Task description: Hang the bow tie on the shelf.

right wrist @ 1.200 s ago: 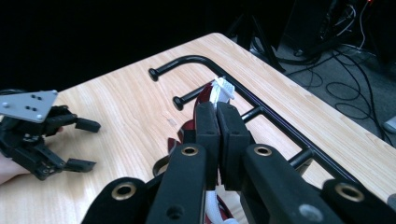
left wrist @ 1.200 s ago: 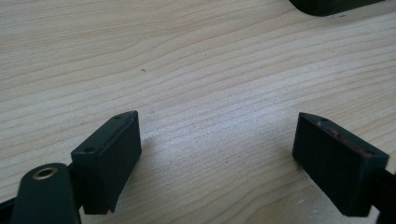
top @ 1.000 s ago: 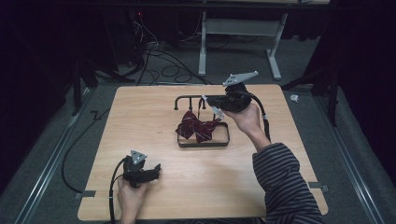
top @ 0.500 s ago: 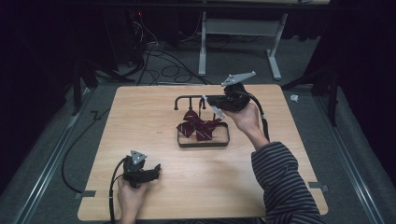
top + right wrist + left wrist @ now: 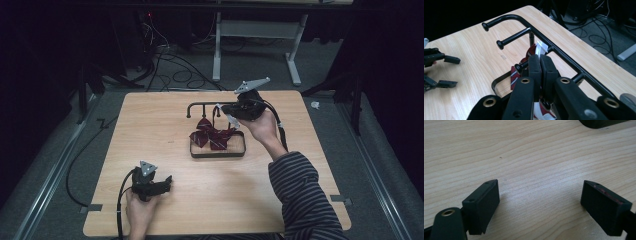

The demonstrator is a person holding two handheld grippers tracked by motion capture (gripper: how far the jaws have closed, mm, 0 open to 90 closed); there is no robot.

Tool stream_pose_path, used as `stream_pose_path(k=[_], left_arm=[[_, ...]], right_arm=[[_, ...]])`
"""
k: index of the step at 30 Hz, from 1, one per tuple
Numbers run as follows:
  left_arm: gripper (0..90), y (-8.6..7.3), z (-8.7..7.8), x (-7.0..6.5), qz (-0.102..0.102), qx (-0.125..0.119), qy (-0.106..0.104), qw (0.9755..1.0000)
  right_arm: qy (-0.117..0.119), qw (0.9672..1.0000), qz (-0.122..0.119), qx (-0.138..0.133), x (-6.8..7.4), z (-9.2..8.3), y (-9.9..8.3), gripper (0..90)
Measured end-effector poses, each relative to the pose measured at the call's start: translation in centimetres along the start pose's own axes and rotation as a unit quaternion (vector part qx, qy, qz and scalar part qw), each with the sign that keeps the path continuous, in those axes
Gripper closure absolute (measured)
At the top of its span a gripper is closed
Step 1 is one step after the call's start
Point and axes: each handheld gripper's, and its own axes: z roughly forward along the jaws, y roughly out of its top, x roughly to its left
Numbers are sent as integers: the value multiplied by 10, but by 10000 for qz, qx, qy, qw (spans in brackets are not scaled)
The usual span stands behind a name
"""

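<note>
My right tool (image 5: pixel 540 65) is clenched on a thin white strap (image 5: pixel 541 48), the band of a dark red striped bow tie (image 5: pixel 212 135) that hangs partly lifted over the black wire tray (image 5: pixel 218 154) at the middle of the table (image 5: pixel 150 120), just beside the black metal rack (image 5: pixel 554 48) with its knob-ended pegs. As I judge it, the step is to loop that strap over a peg, so I would keep the pinch firm and close to the strap's end, lift until the cloth clears the tray rim, then bring the band level with a peg tip and slide it on from the open end rather than drop it from above. The strap is soft, flat webbing that will fold and slip; the tie is limp woven cloth, likely to swing. The rack is smooth round rod, glossy, with little to catch on. My left tool (image 5: pixel 159 184) rests released low over pale, fine-grained wood near the table's near edge, its ribbed pads (image 5: pixel 482 205) well apart with nothing between them.
</note>
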Motion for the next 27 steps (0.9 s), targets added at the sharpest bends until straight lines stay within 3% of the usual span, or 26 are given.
stream_pose_path(k=[15, 27], left_arm=[[158, 0, 0, 0, 0, 0, 0, 10000], [159, 0, 0, 0, 2, 3, -2, 10000]], right_arm=[[-166, 9997, -137, 89, 0, 3, 0, 876], [-200, 9997, -87, -85, 3, -4, 1, 841]])
